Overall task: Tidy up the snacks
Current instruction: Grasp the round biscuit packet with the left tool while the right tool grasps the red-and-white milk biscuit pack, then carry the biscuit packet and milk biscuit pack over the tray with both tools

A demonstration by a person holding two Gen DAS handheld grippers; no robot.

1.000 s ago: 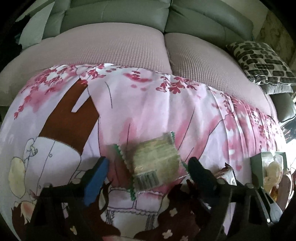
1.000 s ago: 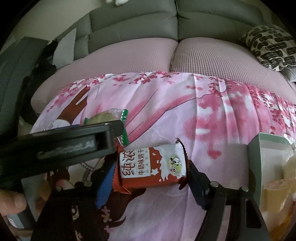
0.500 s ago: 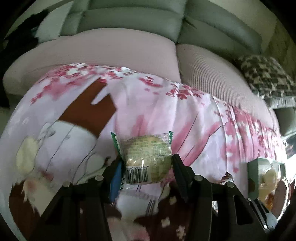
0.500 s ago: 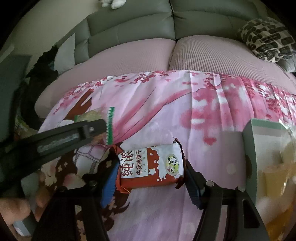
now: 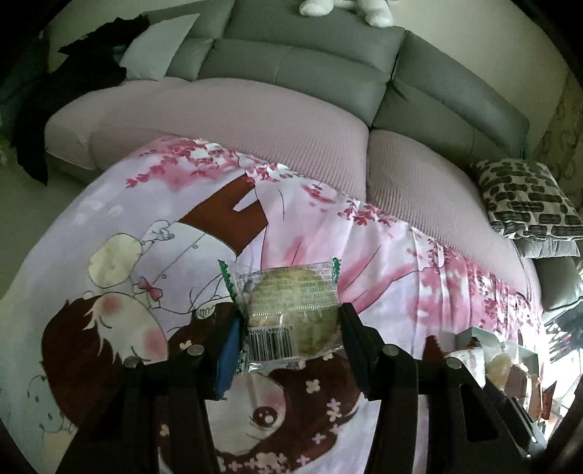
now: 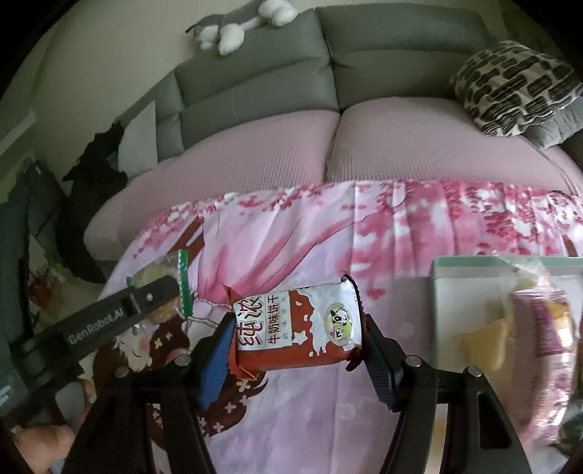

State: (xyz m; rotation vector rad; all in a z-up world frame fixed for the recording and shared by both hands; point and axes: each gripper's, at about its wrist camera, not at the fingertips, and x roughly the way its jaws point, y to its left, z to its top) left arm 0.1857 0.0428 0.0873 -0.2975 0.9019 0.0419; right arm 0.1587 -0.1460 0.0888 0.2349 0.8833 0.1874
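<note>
My left gripper (image 5: 289,328) is shut on a clear green-edged packet with a round pale cake (image 5: 288,310), held above the pink cartoon cloth (image 5: 328,226). My right gripper (image 6: 297,335) is shut on a red-and-white milk biscuit packet (image 6: 297,326), also lifted off the cloth. In the right wrist view the left gripper (image 6: 160,299) shows at the left with the cake packet (image 6: 171,288) in its jaws. A pale green box (image 6: 470,291) with several snacks in it stands at the right; in the left wrist view the box (image 5: 477,337) sits low at the right edge.
The cloth covers a table in front of a pink-covered grey sofa (image 5: 291,120). A black-and-white patterned cushion (image 6: 510,87) lies at the sofa's right end. A plush toy (image 6: 240,27) rests on the sofa back. A person's fingers (image 6: 43,441) show at the bottom left.
The left gripper closed on the cake packet and lifted it off the cloth. The right gripper rose with the biscuit packet held; both views now take in more of the sofa.
</note>
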